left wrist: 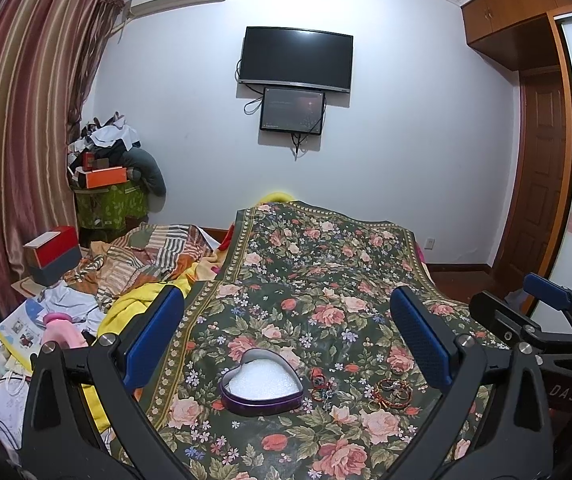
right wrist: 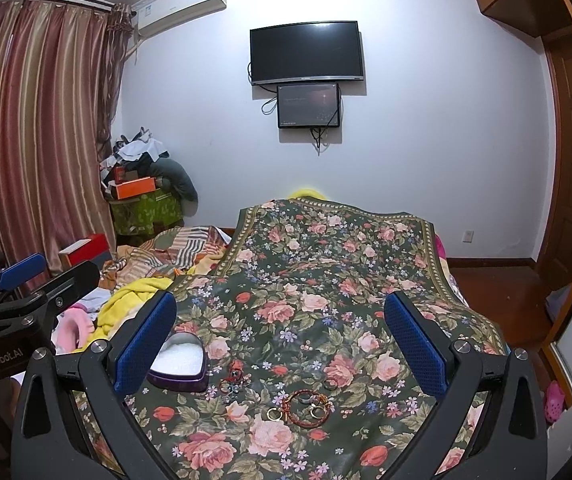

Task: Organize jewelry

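A purple heart-shaped tin [left wrist: 261, 383] with white foam inside lies open on the floral cloth [left wrist: 309, 272]; in the right wrist view the heart-shaped tin [right wrist: 180, 363] sits partly behind my left finger. Loose jewelry lies to its right: a red braided bracelet [right wrist: 303, 408], a gold ring [right wrist: 274, 413], a dark ring [right wrist: 329, 384] and a small red and silver cluster [right wrist: 234, 380]. The same bracelet [left wrist: 393, 391] and cluster [left wrist: 319, 384] show in the left wrist view. My left gripper [left wrist: 287, 340] is open above the tin. My right gripper [right wrist: 282, 340] is open above the jewelry, holding nothing.
Crumpled striped and yellow bedding [left wrist: 142, 264] and clutter lie left of the cloth. A red and grey box [left wrist: 52, 254] and a green bin piled with clothes [left wrist: 112, 196] stand by the curtain. A wooden door [left wrist: 537, 200] is at right. Two screens [left wrist: 295, 60] hang on the wall.
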The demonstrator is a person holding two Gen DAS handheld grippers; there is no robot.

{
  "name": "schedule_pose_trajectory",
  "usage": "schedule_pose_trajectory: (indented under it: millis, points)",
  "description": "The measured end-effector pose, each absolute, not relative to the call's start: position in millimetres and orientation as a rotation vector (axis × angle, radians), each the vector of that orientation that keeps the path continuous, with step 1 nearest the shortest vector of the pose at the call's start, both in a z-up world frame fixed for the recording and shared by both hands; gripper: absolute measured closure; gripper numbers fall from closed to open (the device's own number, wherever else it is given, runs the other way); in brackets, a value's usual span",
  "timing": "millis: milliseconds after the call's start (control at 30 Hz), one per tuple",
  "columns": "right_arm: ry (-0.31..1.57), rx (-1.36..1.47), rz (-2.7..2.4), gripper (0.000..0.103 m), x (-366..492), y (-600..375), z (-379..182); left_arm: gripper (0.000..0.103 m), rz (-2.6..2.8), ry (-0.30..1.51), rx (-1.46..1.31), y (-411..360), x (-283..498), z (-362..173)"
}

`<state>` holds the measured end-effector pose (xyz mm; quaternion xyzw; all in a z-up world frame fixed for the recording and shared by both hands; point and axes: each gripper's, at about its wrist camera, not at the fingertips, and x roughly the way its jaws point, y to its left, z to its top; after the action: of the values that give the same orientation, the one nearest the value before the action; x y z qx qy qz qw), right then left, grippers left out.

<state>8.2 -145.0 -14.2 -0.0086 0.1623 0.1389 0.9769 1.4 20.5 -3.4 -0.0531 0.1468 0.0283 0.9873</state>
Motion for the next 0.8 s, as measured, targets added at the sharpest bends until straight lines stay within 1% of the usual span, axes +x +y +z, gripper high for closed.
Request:
schedule_pose_trajectory:
  millis: [800]
  points:
    - [0.340, -0.004, 0.281, 0.000, 10.3, -147.9, -15.1, 0.000, 0.054, 0.302, -0.101, 21.4, 0.3, -3.5]
